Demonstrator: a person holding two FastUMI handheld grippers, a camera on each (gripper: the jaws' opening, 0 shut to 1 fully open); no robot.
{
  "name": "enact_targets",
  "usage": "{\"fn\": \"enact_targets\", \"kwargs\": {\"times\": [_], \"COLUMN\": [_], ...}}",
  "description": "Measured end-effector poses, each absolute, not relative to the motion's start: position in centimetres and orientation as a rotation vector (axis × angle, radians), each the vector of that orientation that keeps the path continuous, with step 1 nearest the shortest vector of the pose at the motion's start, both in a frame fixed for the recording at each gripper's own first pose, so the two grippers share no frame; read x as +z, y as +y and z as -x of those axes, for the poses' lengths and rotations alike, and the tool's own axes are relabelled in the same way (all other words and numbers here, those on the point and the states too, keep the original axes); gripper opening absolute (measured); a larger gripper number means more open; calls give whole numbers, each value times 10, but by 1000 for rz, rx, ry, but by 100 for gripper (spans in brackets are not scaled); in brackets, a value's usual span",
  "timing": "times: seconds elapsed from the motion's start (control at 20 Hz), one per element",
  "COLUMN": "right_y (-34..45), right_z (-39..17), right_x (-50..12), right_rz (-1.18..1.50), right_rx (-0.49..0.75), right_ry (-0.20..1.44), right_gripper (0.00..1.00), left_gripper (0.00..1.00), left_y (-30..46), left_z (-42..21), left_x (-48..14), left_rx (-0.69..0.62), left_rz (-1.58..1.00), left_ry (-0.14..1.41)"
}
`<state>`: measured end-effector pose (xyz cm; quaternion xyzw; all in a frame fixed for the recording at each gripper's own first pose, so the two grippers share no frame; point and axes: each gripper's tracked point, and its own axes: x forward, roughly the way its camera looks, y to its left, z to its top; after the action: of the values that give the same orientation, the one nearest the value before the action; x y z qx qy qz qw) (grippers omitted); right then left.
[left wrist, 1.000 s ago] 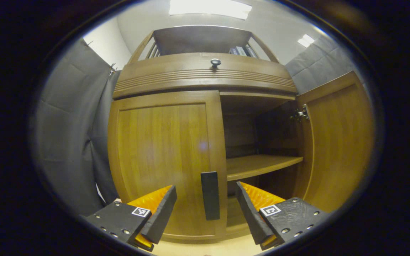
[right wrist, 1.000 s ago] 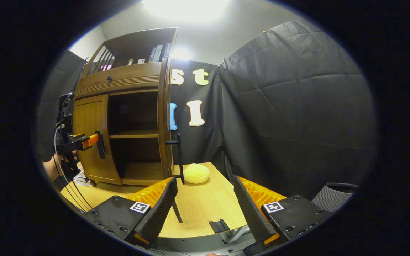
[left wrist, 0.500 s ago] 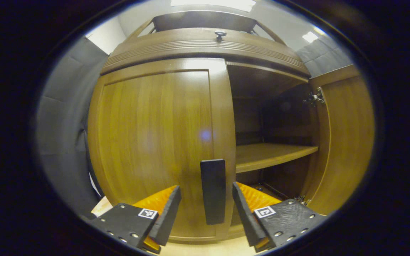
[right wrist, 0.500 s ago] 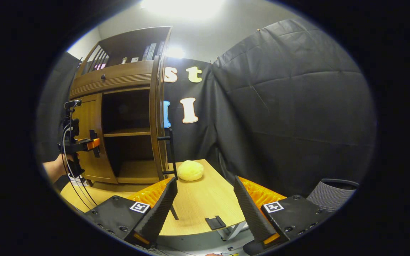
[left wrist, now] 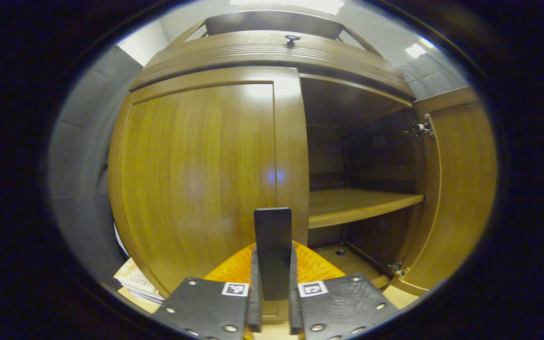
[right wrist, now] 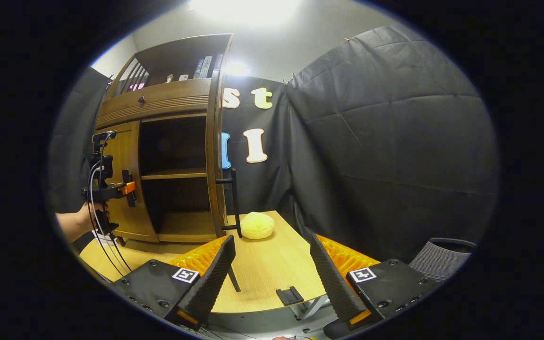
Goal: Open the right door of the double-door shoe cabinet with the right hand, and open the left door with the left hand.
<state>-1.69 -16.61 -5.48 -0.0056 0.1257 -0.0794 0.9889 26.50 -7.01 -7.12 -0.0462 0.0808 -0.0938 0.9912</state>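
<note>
Wooden counter (right wrist: 272, 264) carries shoe cabinet (right wrist: 158, 156), right door (right wrist: 215, 156) open, shelf (left wrist: 357, 208) bare. Left claw (left wrist: 272, 302) clamped on left door handle (left wrist: 273, 250); right claw (right wrist: 272, 278) fingers apart, cabinet ahead-left.

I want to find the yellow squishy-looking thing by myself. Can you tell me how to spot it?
Start at the tall wooden shoe cabinet standing on the light wood table. Its right door stands swung open, with a dark bar handle on it. Just past the bottom of that handle, a pale yellow, round, soft-looking lump sits on the tabletop, the one bright rounded thing among flat brown wood and black cloth.
</note>
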Motion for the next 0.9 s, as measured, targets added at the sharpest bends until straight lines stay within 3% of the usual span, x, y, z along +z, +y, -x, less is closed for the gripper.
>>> {"fn": "enact_targets", "kwargs": {"times": [0.1, 0.9], "right_y": [-165, -109], "right_z": [14, -5], "right_x": [-50, -40], "right_rz": [3, 8], "right_rx": [-155, -13], "right_ry": [241, 200], "right_gripper": [100, 97], "left_gripper": [19, 22], "left_y": [-67, -21], "left_z": [-260, -166], "left_x": [-70, -59], "left_rx": [-182, -172], "left_rz": [70, 82], "left_ry": [175, 178]}}
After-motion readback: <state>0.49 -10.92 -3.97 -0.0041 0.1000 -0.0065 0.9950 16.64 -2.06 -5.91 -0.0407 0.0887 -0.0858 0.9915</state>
